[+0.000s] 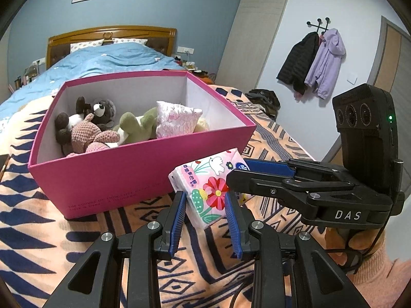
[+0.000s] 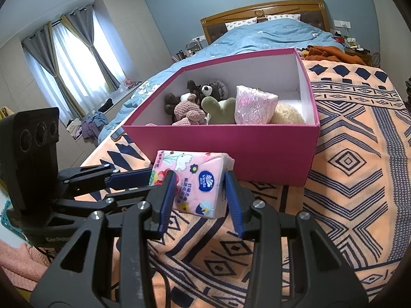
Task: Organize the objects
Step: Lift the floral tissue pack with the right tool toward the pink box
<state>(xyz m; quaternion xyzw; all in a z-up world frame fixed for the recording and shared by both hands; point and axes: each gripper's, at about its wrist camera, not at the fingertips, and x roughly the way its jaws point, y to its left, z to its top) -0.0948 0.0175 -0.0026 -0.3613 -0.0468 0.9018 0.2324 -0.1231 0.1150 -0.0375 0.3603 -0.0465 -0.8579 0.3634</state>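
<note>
A pink flowered tissue pack (image 1: 209, 188) (image 2: 195, 179) is held off the orange patterned blanket (image 1: 51, 231) (image 2: 346, 179), just in front of a magenta box (image 1: 110, 179) (image 2: 231, 148). My left gripper (image 1: 206, 197) and my right gripper (image 2: 200, 179) each have their blue pads against opposite sides of the pack, from crossing directions. The right gripper also shows in the left wrist view (image 1: 239, 173), and the left one in the right wrist view (image 2: 143, 178). The box holds plush toys (image 1: 87, 125) (image 2: 195, 102) and a pink-white pouch (image 1: 174, 119) (image 2: 253, 107).
The box sits on a bed with a blue quilt (image 1: 102, 61) (image 2: 269, 36) and wooden headboard (image 1: 110, 36). Jackets (image 1: 313, 61) hang on the right wall. Curtained window (image 2: 69, 64) and clothes on the floor (image 2: 87, 125) lie left of the bed.
</note>
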